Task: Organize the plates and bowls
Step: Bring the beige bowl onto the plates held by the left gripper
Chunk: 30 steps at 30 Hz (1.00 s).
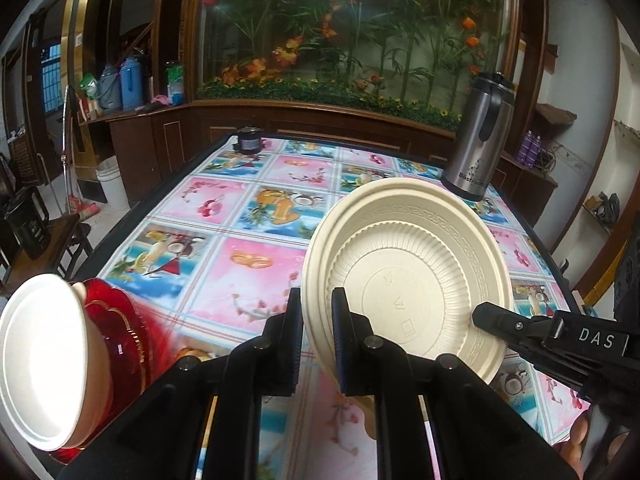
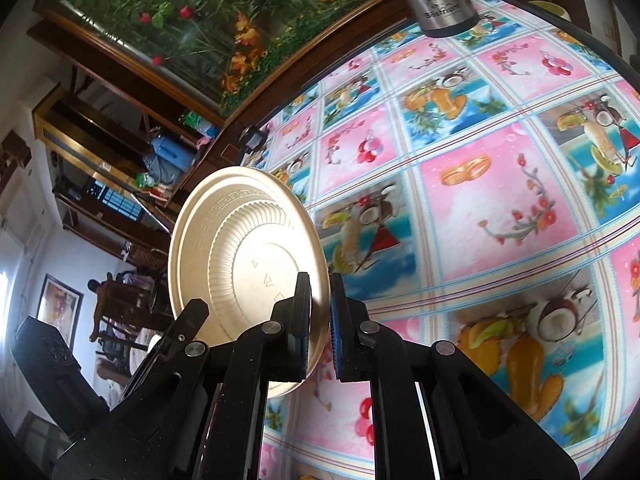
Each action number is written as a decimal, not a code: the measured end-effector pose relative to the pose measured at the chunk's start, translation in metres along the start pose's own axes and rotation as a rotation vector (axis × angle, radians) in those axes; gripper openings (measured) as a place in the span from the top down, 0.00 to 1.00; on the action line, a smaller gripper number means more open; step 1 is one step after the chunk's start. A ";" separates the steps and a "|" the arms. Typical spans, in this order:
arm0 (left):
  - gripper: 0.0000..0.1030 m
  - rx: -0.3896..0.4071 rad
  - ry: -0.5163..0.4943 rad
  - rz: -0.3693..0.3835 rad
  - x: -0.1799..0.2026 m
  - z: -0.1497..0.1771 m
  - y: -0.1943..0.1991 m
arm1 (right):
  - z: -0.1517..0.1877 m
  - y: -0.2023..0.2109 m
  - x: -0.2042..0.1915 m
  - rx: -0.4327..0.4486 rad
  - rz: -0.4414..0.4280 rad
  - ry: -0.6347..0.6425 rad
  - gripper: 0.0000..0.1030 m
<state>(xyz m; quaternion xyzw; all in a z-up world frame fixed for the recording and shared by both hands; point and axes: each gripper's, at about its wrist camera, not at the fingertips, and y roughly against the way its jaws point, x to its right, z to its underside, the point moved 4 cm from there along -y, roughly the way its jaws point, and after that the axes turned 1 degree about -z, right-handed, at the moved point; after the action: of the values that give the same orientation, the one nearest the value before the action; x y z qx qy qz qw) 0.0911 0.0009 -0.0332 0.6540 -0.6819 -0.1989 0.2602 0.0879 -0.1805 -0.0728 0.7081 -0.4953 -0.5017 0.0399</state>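
Observation:
A cream plate [image 1: 412, 276] with a ribbed underside is held on edge above the table, its underside facing the left wrist view. My left gripper [image 1: 317, 312] is shut on its rim. My right gripper [image 2: 320, 308] is shut on the opposite rim of the same plate [image 2: 240, 256]; its finger also shows in the left wrist view [image 1: 496, 318]. At the near left stand a white bowl [image 1: 40, 360] and red bowls [image 1: 120, 336], tilted in the picture.
The table [image 1: 248, 216] has a pink and blue fruit-pattern cloth. A steel thermos jug [image 1: 478, 136] stands at the far right, a small dark jar [image 1: 249, 140] at the far edge. A wooden cabinet with flowers stands behind. Chairs stand left of the table.

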 end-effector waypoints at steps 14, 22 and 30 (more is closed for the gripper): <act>0.88 -0.019 0.055 -0.012 -0.033 0.015 0.010 | 0.020 -0.011 -0.021 -0.039 -0.016 0.037 0.92; 0.88 -0.002 0.073 -0.026 -0.046 0.017 0.022 | 0.028 -0.013 -0.035 -0.052 -0.035 0.064 0.92; 0.88 0.021 0.083 -0.044 -0.060 0.014 0.035 | 0.035 -0.014 -0.054 -0.062 -0.062 0.092 0.92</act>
<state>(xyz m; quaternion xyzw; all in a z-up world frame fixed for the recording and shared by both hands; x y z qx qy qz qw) 0.0548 0.0623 -0.0286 0.6793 -0.6580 -0.1699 0.2769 0.0706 -0.1179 -0.0612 0.7438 -0.4551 -0.4847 0.0690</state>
